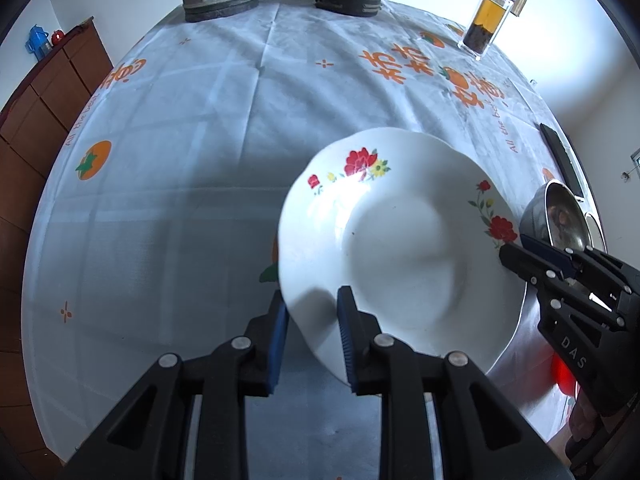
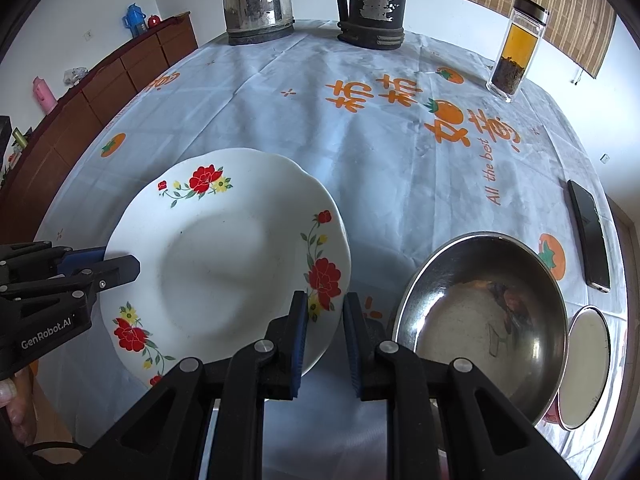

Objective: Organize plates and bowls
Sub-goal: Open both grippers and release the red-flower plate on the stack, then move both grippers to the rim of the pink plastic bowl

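I am looking down at a round table (image 2: 360, 160) covered by a pale cloth printed with orange fruit and lettering. Along the far edge stand a steel kettle (image 2: 256, 0), a dark flask (image 2: 370, 4) and a glass jar (image 2: 516, 48) of tea. A black phone (image 2: 590, 236) lies by the right edge.

The plate (image 2: 224, 256) is white with red flowers on a wavy rim. It is held between my two grippers, tilted, over the near middle of the table. My left gripper (image 1: 312, 336) pinches the plate's left rim, with one blue pad above the rim and one below. My right gripper (image 2: 325, 336) does the same on the right rim, its pads narrow around the edge. Both point steeply downward, so the plate hangs between them like a tray carried by two handles.

The relation that matters: a steel bowl (image 2: 480, 312) sits just to the right of the plate, by the near right edge of the table, and it is empty. Beside it, closer to that edge, is a smaller white dish (image 2: 586, 364). The right gripper is the nearer one to both; its right finger shows almost against the bowl's rim.

I judge that the plate is mid-carry, and its resting place is not yet settled. If it goes toward the bowl, the right hand leads and the left follows, keeping the plate level. The risk is the plate's right rim clipping the bowl.
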